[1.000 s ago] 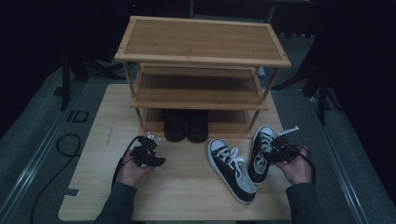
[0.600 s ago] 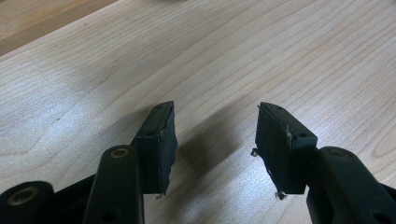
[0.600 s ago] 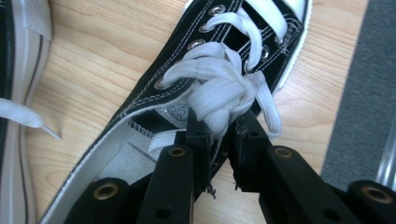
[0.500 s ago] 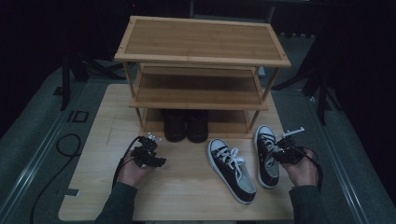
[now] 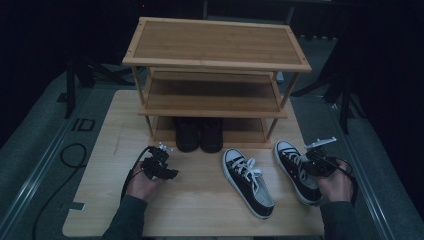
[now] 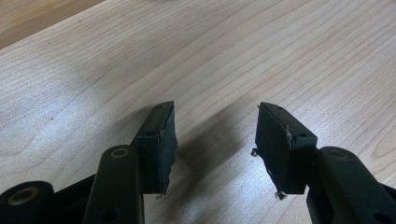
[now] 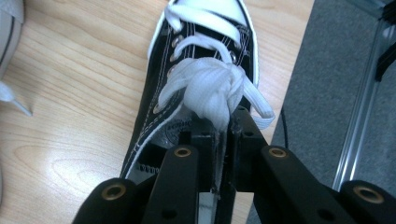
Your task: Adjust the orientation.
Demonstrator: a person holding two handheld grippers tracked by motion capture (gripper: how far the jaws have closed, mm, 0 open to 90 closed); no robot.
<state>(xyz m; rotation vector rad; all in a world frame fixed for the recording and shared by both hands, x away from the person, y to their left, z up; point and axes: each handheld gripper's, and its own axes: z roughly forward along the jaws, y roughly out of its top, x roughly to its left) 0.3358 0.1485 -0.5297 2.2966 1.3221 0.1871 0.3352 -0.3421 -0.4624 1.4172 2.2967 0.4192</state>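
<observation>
Right gripper (image 7: 219, 140) clamped on a sneaker's laces; left gripper (image 6: 212, 140) spread wide over bare wood.

Nearest the person, the left gripper hangs just above the wooden table (image 5: 200, 210), its jaws released and holding nothing. On the other side, the right gripper's jaws pinch the bunched white laces (image 7: 212, 91) of the right-hand black sneaker (image 5: 295, 170), which lies on the table near its right edge, toe pointing toward the rack. Just beside it, nearer the middle, the second black sneaker (image 5: 248, 182) lies angled, apart from the first. Farther back stands the bamboo shoe rack (image 5: 215, 55), with a pair of dark boots (image 5: 199, 134) on its lowest shelf.
</observation>
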